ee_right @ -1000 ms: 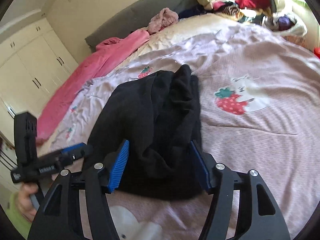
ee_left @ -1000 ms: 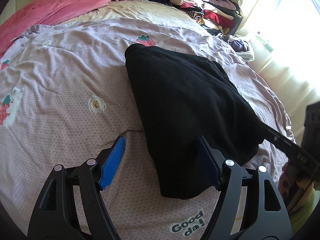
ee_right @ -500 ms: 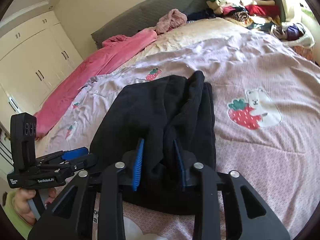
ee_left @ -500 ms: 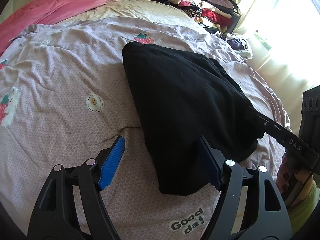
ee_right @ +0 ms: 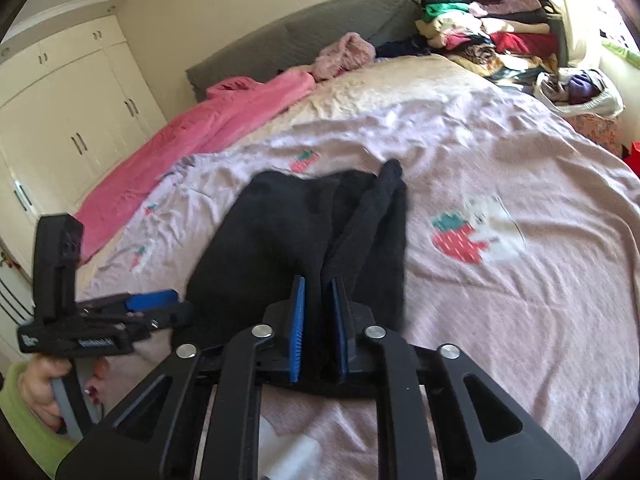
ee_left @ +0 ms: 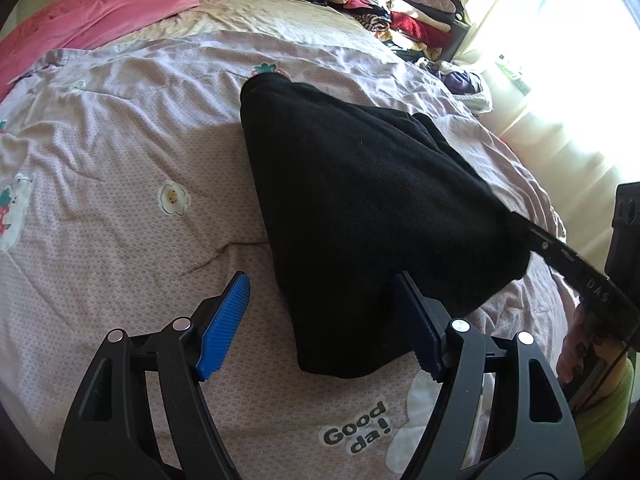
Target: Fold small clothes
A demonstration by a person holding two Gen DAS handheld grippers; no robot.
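Observation:
A black fleece garment [ee_left: 360, 208] lies on the lilac bedspread [ee_left: 120, 184], its right side raised. It also shows in the right wrist view [ee_right: 280, 232]. My right gripper [ee_right: 319, 330] is shut on the garment's near edge and lifts it. It appears at the right of the left wrist view [ee_left: 520, 232]. My left gripper [ee_left: 320, 320] is open, its jaws spread around the garment's near corner without pinching it. It shows at the left of the right wrist view [ee_right: 160, 308].
A pink blanket [ee_left: 92, 12] lies at the far left of the bed. A pile of folded clothes [ee_left: 384, 4] sits at the far right by the window. A grey headboard [ee_right: 300, 36] and white wardrobes [ee_right: 60, 112] stand behind.
My right gripper has closed on the black garment's edge and raised it. My left gripper has stayed open and hardly moved.

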